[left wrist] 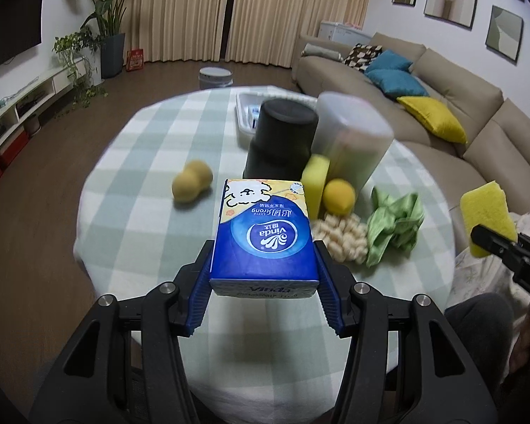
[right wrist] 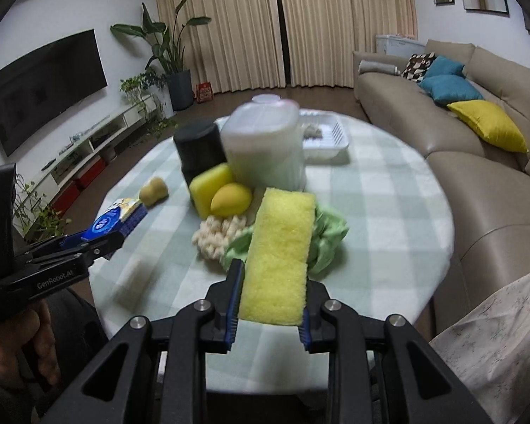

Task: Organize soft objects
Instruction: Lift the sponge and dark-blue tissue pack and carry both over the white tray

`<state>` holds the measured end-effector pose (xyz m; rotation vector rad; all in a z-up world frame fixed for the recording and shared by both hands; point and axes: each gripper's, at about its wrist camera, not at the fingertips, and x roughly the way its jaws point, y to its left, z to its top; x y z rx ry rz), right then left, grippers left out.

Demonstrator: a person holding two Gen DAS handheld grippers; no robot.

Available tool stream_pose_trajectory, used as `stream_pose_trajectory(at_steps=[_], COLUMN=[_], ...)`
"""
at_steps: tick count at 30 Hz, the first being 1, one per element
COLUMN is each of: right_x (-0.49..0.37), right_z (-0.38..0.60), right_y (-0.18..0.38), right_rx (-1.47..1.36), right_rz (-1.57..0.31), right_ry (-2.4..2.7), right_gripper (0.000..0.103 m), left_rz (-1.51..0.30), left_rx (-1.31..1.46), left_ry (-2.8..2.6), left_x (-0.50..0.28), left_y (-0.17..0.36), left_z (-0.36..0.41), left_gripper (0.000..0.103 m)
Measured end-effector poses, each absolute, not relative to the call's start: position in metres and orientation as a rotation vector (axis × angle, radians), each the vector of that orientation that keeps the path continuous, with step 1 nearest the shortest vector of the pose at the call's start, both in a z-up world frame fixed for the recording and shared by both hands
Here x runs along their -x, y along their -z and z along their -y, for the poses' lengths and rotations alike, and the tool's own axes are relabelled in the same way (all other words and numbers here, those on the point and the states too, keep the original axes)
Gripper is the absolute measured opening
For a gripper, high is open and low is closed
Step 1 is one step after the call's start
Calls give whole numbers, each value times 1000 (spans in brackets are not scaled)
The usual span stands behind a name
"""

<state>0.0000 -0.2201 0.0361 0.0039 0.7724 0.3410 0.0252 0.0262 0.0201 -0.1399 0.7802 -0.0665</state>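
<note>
My left gripper (left wrist: 263,265) is shut on a blue tissue pack (left wrist: 263,233), lifted above the round table (left wrist: 141,134). My right gripper (right wrist: 270,289) is shut on a flat yellow sponge (right wrist: 281,251), also raised; the same sponge (left wrist: 487,219) shows at the right edge of the left wrist view. On the table lie another yellow sponge (right wrist: 210,185), a yellow ball (right wrist: 230,199), a cream knotted scrunchie (right wrist: 217,233), a crumpled green cloth (right wrist: 327,236) and a tan peanut-shaped sponge (left wrist: 191,185). The left gripper with the tissue pack (right wrist: 118,217) appears at the left of the right wrist view.
A black canister (left wrist: 281,137) and a translucent lidded container (left wrist: 349,137) stand mid-table, with a white tray (right wrist: 323,134) behind them. A beige sofa (right wrist: 477,162) with cushions runs along the right. A person's hand (right wrist: 14,346) holds the left tool.
</note>
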Motion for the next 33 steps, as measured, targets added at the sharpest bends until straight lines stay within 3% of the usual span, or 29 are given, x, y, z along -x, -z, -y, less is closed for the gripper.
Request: stream_pose_trajectory(at_steps=[9, 22, 33], right_x=[-20, -107, -239], right_z=[247, 261, 250], right_y=[-91, -199, -227], right_rx=[31, 178, 230], right_rz=[-682, -524, -566], right_ry=[-318, -303, -339], right_gripper=[29, 29, 29], left_rz=[-690, -550, -683], left_rx=[105, -19, -107], left_ry=[103, 92, 151], left_x=[-46, -151, -283], left_y=[-77, -185, -159], left_z=[-32, -48, -48], left_gripper=[50, 51, 51])
